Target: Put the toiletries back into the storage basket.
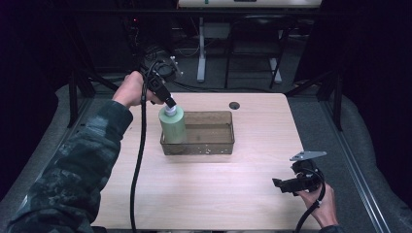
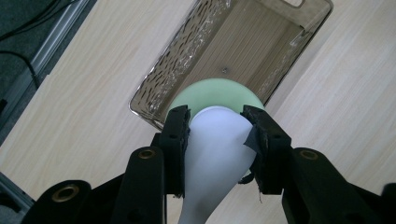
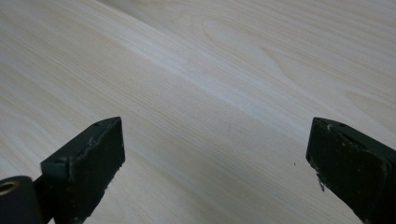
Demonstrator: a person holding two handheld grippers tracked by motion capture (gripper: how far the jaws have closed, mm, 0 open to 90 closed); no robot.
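Observation:
A pale green bottle (image 1: 173,125) with a white cap (image 1: 170,110) stands upright at the left end of a clear brownish plastic bin (image 1: 214,145), partly inside it. My left gripper (image 1: 167,100) is shut on the white cap (image 2: 215,140), with the green body (image 2: 219,91) showing below the jaws and the bin (image 2: 154,88) beyond. My right gripper (image 1: 279,184) rests low over the table's near right corner, open, with nothing between its fingers (image 3: 88,163) but bare wood.
The light wooden table (image 1: 243,194) has a small dark round hole (image 1: 234,105) at its far side. A black cable (image 1: 138,160) trails from the left gripper across the table's left part. Dark frames and stands lie beyond the far edge.

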